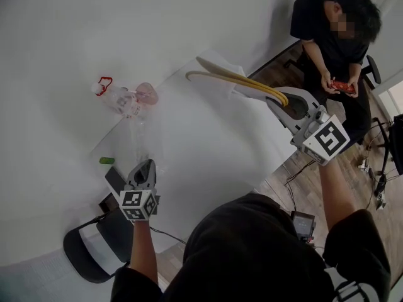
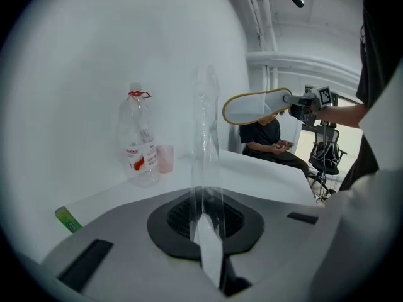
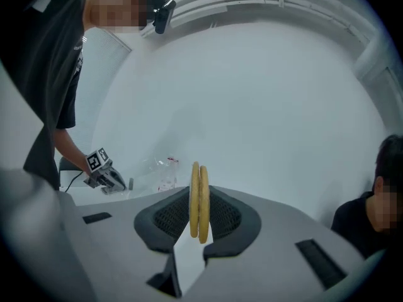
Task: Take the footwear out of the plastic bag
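The right hand-held gripper [image 1: 283,100] is pinching the footwear [image 1: 233,83], a flat pair with yellow edging, by one end. Its own view is showing the two yellow rims edge-on, side by side between the pads. The pair is hanging in the air over the far right corner of the desk [image 1: 214,143]. Its long axis is running from that gripper out toward the desk's far edge, roughly level.

The left hand-held gripper [image 1: 146,168] is sitting near the desk's left edge with its jaws pressed together on a fold of the clear plastic bag [image 2: 204,137], which is rising from them as a thin upright sheet. The footwear is lying well apart from the bag, to the right of the left gripper and higher, so it is looking fully clear of the plastic. Bare desk is lying between the two grippers, and the right one is the nearer for setting the pair down there.

Beyond the bag, a clear bottle [image 1: 119,98] with a red neck ring is standing just beside a pink cup [image 1: 148,93] by the wall. The bottle's label is carrying red print too small to read. No brand is showing on the footwear or the bag.
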A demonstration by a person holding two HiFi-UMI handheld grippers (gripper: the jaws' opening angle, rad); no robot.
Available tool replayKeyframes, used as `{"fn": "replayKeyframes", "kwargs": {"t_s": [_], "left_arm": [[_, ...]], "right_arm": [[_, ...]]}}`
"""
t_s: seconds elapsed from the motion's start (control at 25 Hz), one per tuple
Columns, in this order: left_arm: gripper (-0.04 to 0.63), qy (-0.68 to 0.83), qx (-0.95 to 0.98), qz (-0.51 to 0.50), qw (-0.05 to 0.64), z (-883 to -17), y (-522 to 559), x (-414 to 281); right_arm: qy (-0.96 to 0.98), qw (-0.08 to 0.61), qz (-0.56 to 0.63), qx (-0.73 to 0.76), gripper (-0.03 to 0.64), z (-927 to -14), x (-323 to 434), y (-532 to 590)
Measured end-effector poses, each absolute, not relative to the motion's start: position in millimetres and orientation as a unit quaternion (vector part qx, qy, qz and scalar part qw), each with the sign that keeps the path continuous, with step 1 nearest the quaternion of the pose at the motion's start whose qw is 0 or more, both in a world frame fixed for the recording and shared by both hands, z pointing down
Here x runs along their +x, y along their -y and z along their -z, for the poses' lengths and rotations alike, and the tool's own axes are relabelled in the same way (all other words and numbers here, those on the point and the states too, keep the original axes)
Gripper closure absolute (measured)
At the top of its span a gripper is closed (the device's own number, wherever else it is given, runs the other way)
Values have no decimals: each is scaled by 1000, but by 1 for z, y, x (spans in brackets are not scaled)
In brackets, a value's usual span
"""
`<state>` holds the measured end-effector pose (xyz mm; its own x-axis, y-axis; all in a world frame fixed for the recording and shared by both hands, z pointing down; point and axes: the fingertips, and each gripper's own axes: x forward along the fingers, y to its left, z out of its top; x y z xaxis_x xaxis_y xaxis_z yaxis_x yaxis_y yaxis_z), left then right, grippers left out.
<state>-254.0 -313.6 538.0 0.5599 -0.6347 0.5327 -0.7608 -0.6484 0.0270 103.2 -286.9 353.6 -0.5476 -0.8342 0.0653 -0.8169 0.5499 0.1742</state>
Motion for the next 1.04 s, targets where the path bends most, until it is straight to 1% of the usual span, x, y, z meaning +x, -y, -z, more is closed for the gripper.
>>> {"fn": "replayKeyframes", "kwargs": {"t_s": [0.2,0.36,1.04], "left_arm": [[568,422,870,-222,123,-527,318,-237],[568,432,868,-208,127,-518,321,-230],[568,432,871,-203,118,-507,321,-220]], "right_arm": [[857,66,37,509,548,-376,115,286],[861,61,30,504,548,-377,113,285],[874,69,47,479,548,-372,104,288]]}}
